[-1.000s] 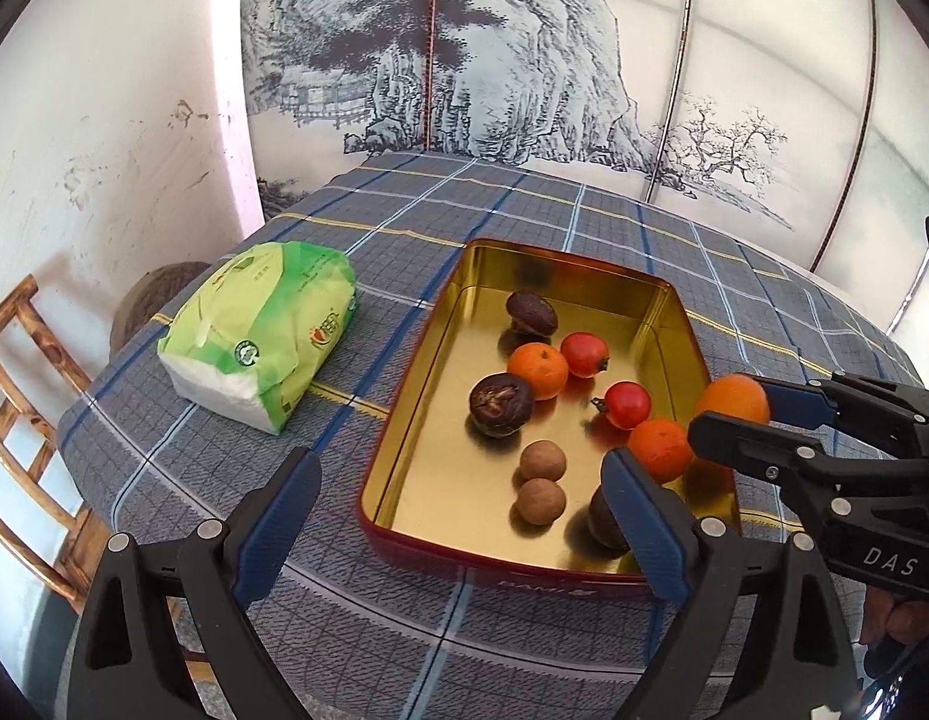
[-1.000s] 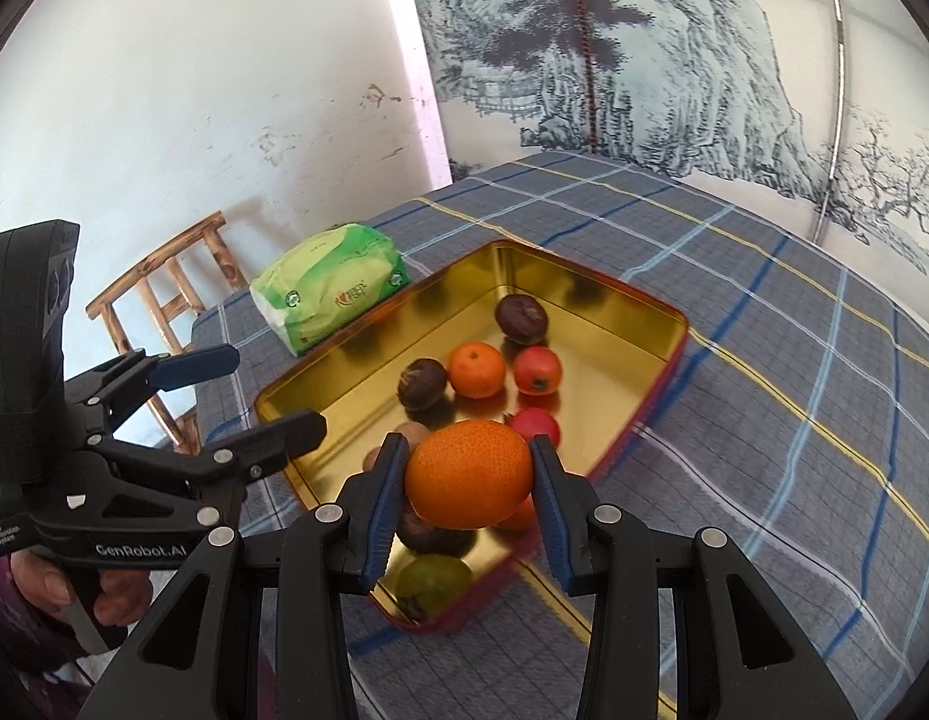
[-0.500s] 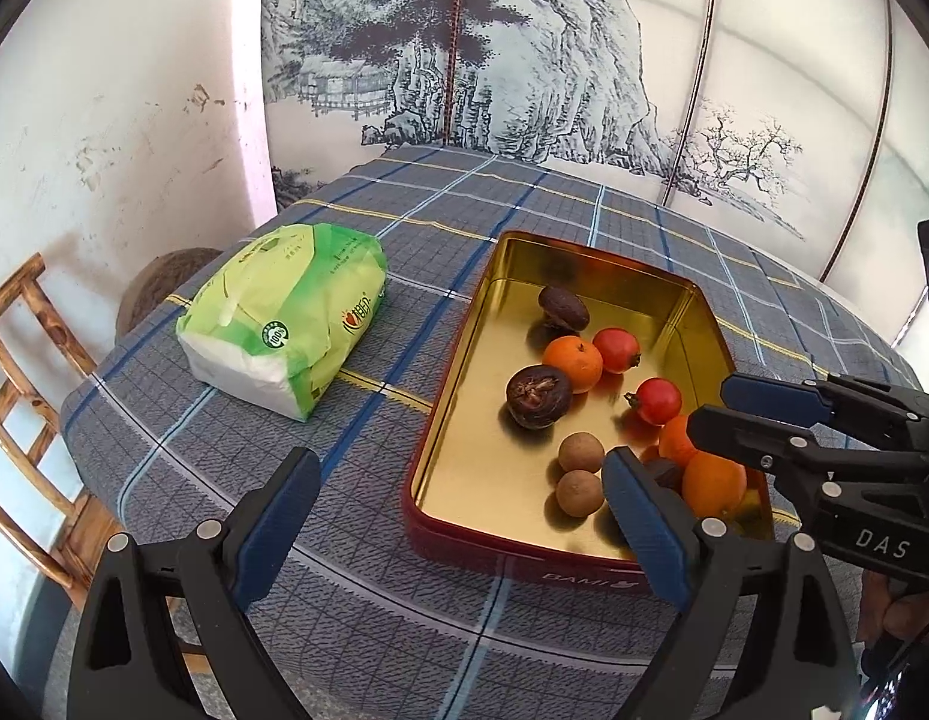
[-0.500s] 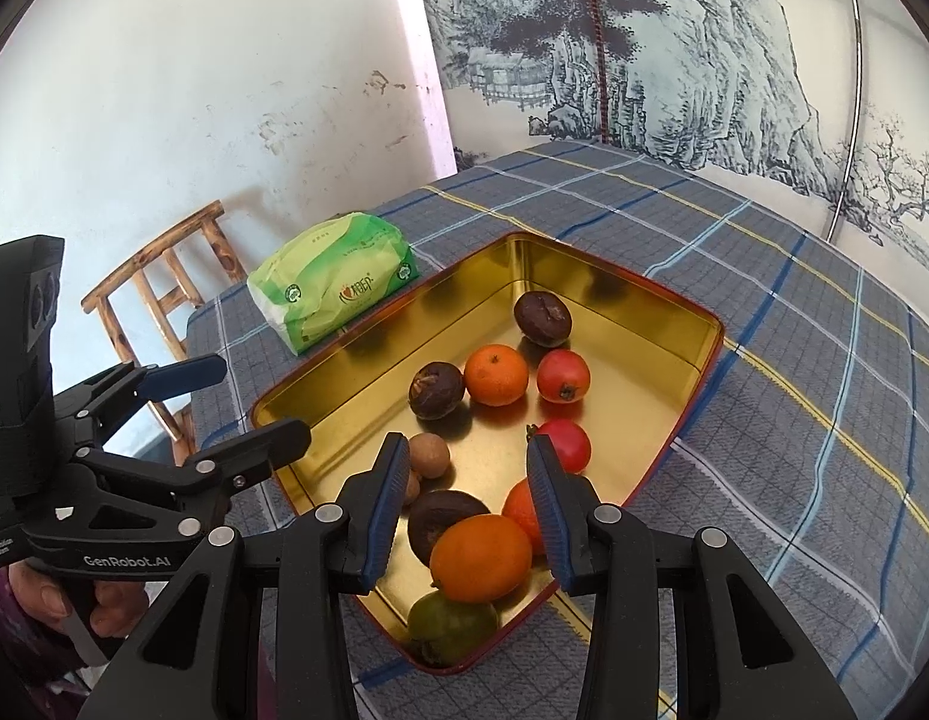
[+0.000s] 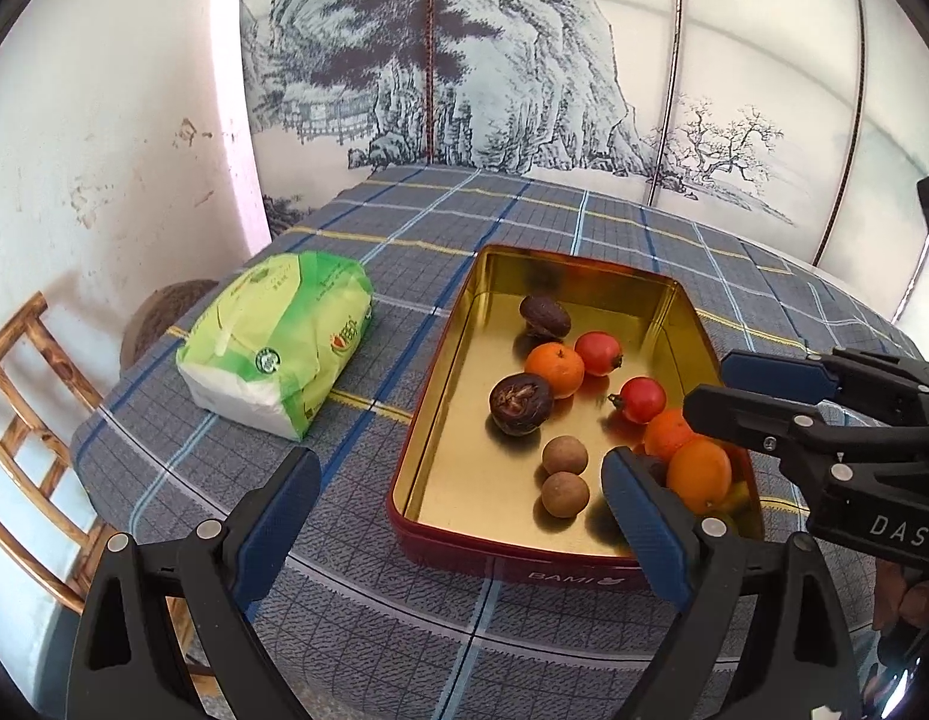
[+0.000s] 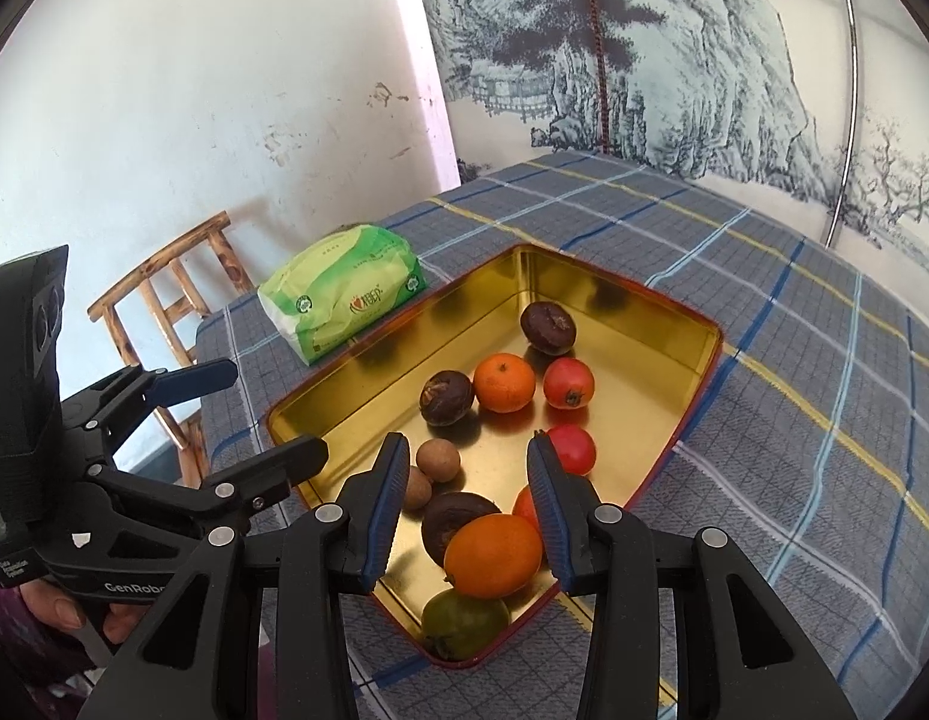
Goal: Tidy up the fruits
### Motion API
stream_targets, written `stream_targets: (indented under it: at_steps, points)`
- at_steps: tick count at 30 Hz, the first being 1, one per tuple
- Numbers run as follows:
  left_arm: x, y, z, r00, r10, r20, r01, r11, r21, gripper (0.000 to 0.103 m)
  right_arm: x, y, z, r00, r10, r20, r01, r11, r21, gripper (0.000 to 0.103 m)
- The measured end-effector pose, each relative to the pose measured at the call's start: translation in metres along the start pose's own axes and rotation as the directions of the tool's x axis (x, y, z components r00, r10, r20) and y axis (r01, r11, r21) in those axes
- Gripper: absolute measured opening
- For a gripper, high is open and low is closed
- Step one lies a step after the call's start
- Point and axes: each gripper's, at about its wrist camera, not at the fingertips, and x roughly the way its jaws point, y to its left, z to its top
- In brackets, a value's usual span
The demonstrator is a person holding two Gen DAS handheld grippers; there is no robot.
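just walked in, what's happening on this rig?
A person with two handheld grippers is sorting fruit into a gold tin on a plaid tablecloth. The right gripper is open above the tin's near corner, with an orange lying loose in the tin just below its fingers, beside a green fruit and a dark brown one. The left gripper is open and empty at the tin's near edge. A green tissue pack sits outside the tin.
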Motion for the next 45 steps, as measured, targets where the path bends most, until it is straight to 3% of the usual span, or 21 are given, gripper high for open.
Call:
stream_targets:
  at_steps: [3, 8, 11, 16, 20, 26, 37, 45]
  points:
    - [-0.006, -0.002, 0.001, 1.0, -0.003, 0.023, 0.003, 1.0, 0.001, 0.093, -0.011, 0.002, -0.001, 0.999, -0.035, 0.036, 0.035, 0.999, -0.013, 0.046]
    - [-0.03, -0.006, 0.006, 0.993, -0.004, 0.122, 0.003, 1.0, 0.01, 0.093, -0.038, 0.005, -0.006, 0.989, -0.081, 0.121, 0.084, 0.996, -0.015, 0.062]
    - [-0.048, -0.01, 0.01, 0.979, 0.05, 0.198, -0.053, 0.999, 0.01, 0.102, -0.058, 0.009, -0.008, 0.975, -0.126, 0.182, 0.13, 0.991, -0.012, 0.069]
    - [-0.073, -0.009, 0.021, 0.958, 0.076, 0.277, -0.074, 0.997, -0.018, 0.102, -0.092, 0.019, -0.01, 0.94, -0.183, 0.288, 0.193, 0.981, -0.008, 0.085]
    - [-0.085, -0.005, 0.028, 0.952, 0.091, 0.293, -0.082, 0.996, -0.045, 0.102, -0.112, 0.028, -0.008, 0.921, -0.192, 0.338, 0.209, 0.978, -0.014, 0.089]
    - [-0.105, 0.0, 0.03, 0.944, 0.067, 0.324, -0.05, 0.997, -0.062, 0.102, -0.128, 0.035, -0.005, 0.911, -0.186, 0.368, 0.213, 0.977, -0.033, 0.092]
    - [-0.123, -0.015, 0.035, 0.924, 0.057, 0.377, -0.055, 0.998, -0.016, 0.102, -0.13, 0.034, -0.005, 0.912, -0.179, 0.369, 0.206, 0.978, -0.033, 0.094]
    - [-0.124, -0.02, 0.036, 0.926, 0.053, 0.375, -0.053, 0.999, -0.009, 0.102, -0.133, 0.032, -0.007, 0.911, -0.182, 0.371, 0.209, 0.977, -0.033, 0.095]
